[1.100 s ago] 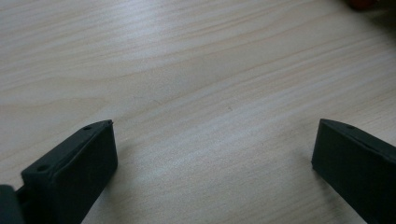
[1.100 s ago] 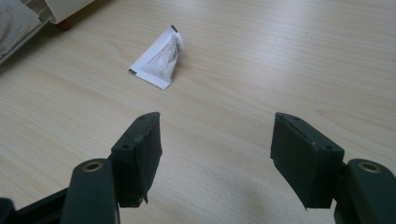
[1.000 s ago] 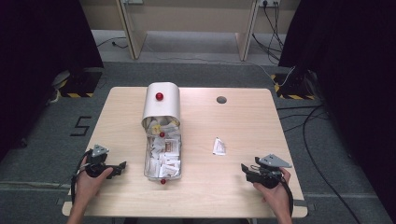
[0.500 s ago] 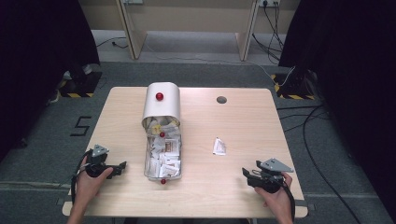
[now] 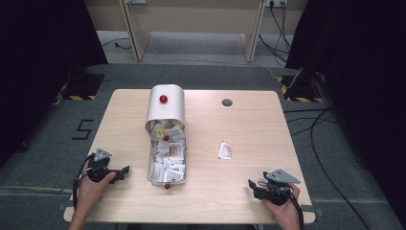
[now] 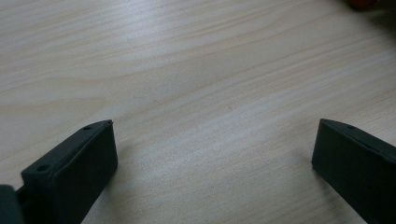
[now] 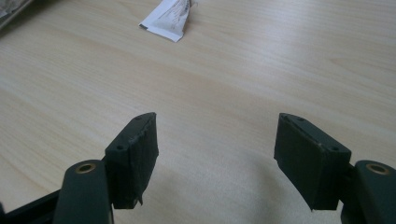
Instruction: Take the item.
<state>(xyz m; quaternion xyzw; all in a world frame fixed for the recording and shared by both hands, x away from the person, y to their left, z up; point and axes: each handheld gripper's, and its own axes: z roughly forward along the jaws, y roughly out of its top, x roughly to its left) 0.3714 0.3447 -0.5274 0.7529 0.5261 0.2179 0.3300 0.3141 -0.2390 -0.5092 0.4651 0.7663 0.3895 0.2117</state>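
Here, jaws spread wide on both the left gripper and the right gripper, each low over bare table near its front edge and gripping nothing. Ahead of the right gripper, well apart from it, a lone white sachet flat on the wood, also seen in the right gripper view. Between the two grippers and nearer the left, an open metal tin full of sachets, its domed lid with a red knob over the far end.

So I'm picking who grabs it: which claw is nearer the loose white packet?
Right. The right claw sits just below-right of the loose white packet; the left claw is far across, beyond the metal tin.
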